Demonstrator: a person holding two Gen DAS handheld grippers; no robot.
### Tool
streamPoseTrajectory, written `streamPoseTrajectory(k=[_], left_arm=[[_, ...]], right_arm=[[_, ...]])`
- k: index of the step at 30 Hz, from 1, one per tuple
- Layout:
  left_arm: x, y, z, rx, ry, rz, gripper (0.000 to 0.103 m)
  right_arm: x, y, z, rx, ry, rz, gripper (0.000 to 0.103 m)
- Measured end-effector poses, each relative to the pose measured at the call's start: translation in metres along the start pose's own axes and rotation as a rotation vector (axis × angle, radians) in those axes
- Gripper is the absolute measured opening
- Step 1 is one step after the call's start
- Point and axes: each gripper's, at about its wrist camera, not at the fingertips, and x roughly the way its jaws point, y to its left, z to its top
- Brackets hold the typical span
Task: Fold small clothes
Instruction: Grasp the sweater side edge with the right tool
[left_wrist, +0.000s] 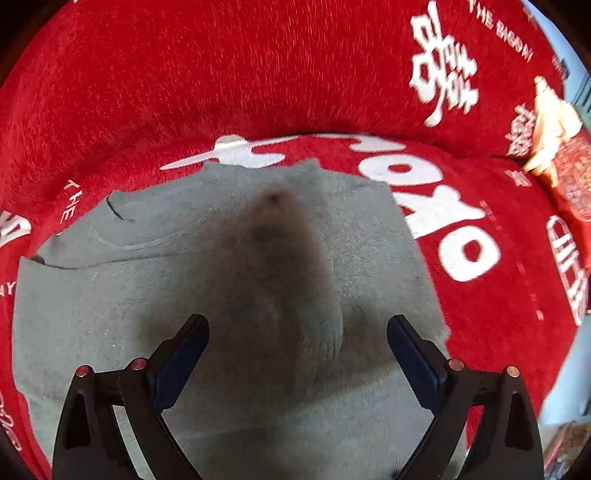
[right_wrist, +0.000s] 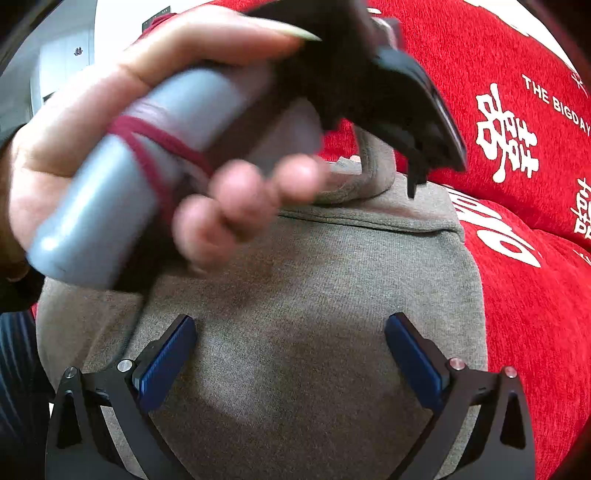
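Note:
A grey knit garment lies spread on a red cover. In the left wrist view my left gripper stands open above it. A blurred grey sleeve with a ribbed cuff hangs loose between the blue pads, and neither pad touches it. In the right wrist view my right gripper is open over the garment's body, with nothing clamped. Above it a person's hand holds the left gripper's grey handle. A loop of grey sleeve hangs just under that gripper's black head.
The red plush cover with white characters rises into a padded back behind the garment. A cream figure and a patterned red item sit at the far right. A pale wall shows at the upper left.

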Motion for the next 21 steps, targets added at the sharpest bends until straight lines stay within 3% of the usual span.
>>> streamPoseTrajectory(k=[8, 17, 21], left_arm=[[-0.042, 0.047, -0.024, -0.009, -0.087, -0.036, 0.097], [-0.039, 0.118, -0.050, -0.156, -0.099, 0.086, 0.097], [-0.035, 0.130, -0.057, -0.175, -0.095, 0.117, 0.097]], right_arm=[[-0.007, -0.017, 0.008, 0.063, 0.020, 0.000, 0.103], [0.003, -0.116, 0.053, 0.385, -0.007, -0.005, 0.101], [0.030, -0.151, 0.083, 0.486, 0.031, 0.036, 0.078]])
